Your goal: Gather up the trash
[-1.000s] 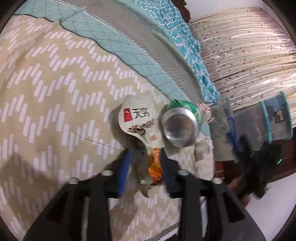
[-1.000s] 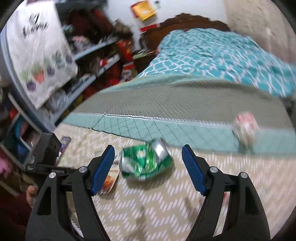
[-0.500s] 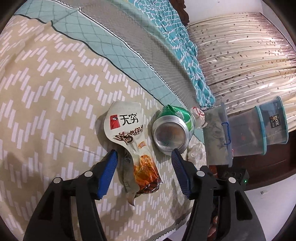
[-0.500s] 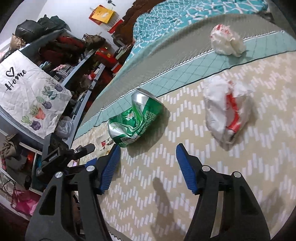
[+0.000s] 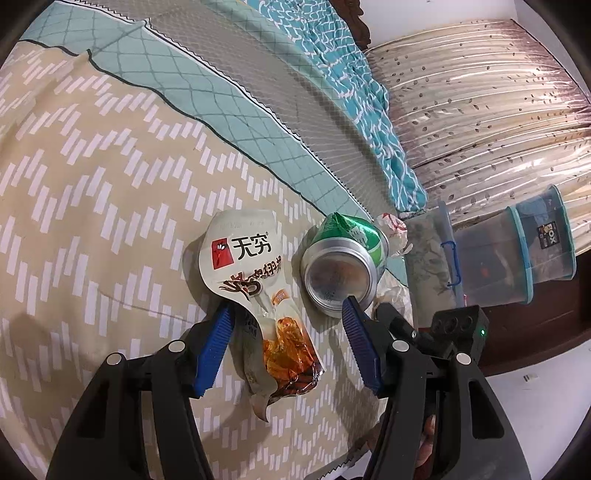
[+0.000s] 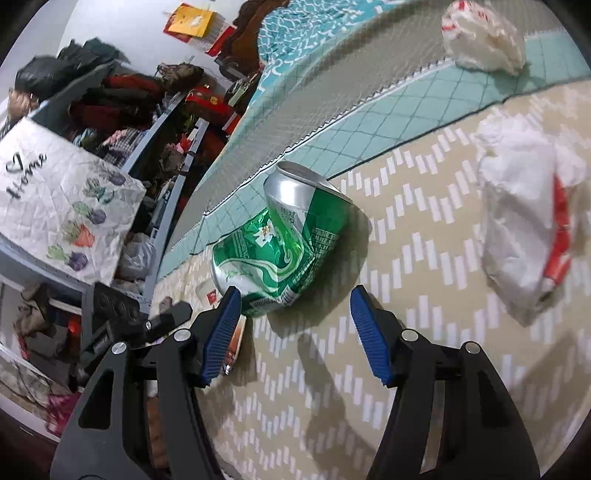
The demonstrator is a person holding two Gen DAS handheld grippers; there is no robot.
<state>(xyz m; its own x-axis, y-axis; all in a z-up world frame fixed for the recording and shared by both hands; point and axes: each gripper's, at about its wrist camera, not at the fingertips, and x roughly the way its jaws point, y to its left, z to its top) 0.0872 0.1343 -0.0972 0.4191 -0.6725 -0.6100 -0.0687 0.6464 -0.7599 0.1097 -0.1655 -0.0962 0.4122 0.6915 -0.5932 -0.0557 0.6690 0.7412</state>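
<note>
On a bed spread with a beige zigzag cover, edged by a teal quilted band — scattered trash awaiting collection. Left tongs spread apart, blue pads straddling the lower end of a torn snack wrapper without pressing on it; wrapper flat on the cover, white top with red logo pointing away, orange-brown printed end nearest the camera. Just right of the wrapper, a dented green can on its side, silver base facing the left camera, close by the right-hand blue pad. Beyond the can, a bit of crumpled white paper near the bed's edge, then clear storage boxes with blue rims against a pale curtain. Right tongs also apart, nothing clamped between the pads — tips just short of the same green can, crushed at the middle, lying across the cover with its open top toward the teal band. To the right of the can, well apart, a crumpled white bag with red print; farther off on the quilted band, a second white wad. At left, cluttered shelves beside the bed, and the other black tool low beside them.
</note>
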